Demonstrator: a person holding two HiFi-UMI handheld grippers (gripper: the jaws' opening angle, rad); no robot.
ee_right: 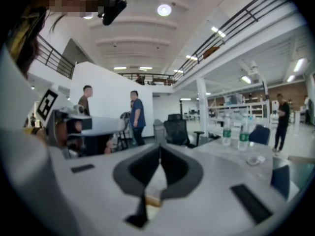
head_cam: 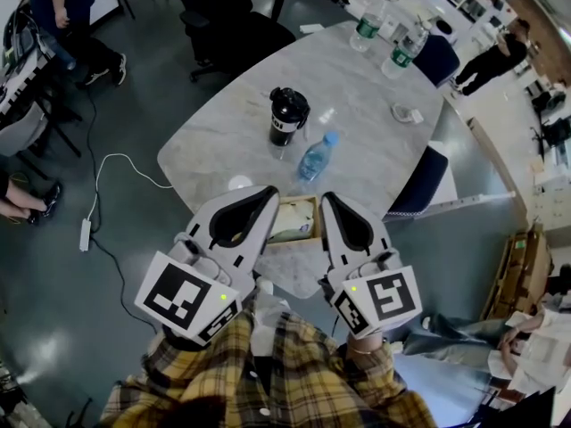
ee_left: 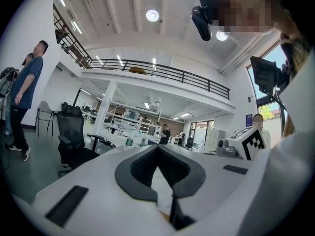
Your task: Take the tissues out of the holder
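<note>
- Left gripper (head_cam: 272,191): jaws closed, holding nothing. Right gripper (head_cam: 327,197): the same.
- Tissues (head_cam: 289,221) are in the holder (head_cam: 314,223), between the two grippers at the near edge of the table (head_cam: 375,141); none is out.
- Risk: a descent with closed jaws would only push the tissues down; the jaws must part first.
- Risk: an unbraced holder may lift with the sheet, or slide off the near edge.
- Risk: the bottle (head_cam: 316,157) just beyond could be knocked over.
- Only the head view shows the holder's place; the gripper views confirm the jaw tips meet.
</note>
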